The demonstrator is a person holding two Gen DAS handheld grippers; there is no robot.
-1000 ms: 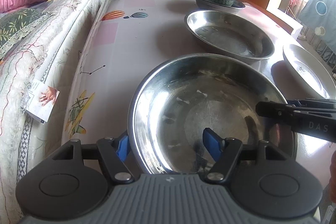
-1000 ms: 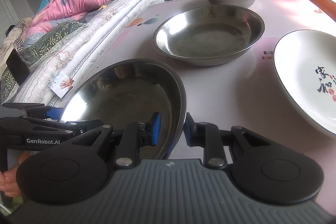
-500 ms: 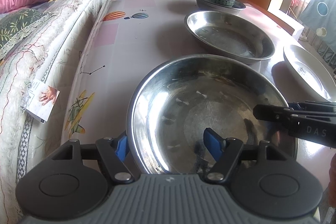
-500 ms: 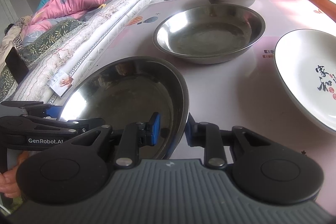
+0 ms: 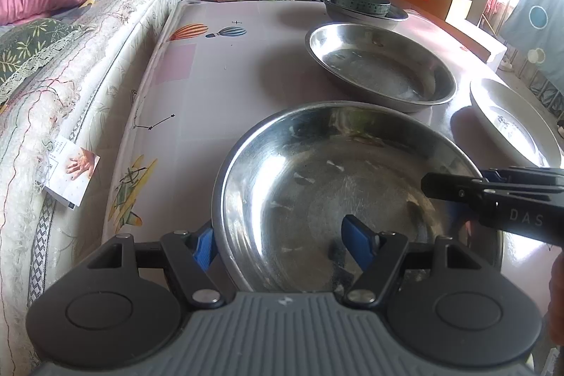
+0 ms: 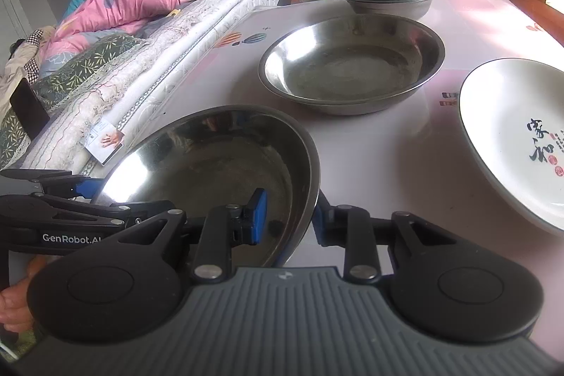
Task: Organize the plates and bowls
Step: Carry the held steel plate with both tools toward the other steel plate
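Here, the wide shallow stainless-steel basin [image 5: 352, 196] sat nearest on the pink patterned tabletop [image 5: 218, 73], gripped on opposite rims: the left gripper [image 5: 282, 244] straddled its near-left rim with jaws spread, and the right gripper [image 6: 287, 217] was clenched on its right rim. Beyond that basin lay a second steel basin [image 6: 352, 59]; to its right, a white ceramic plate [image 6: 511, 133].
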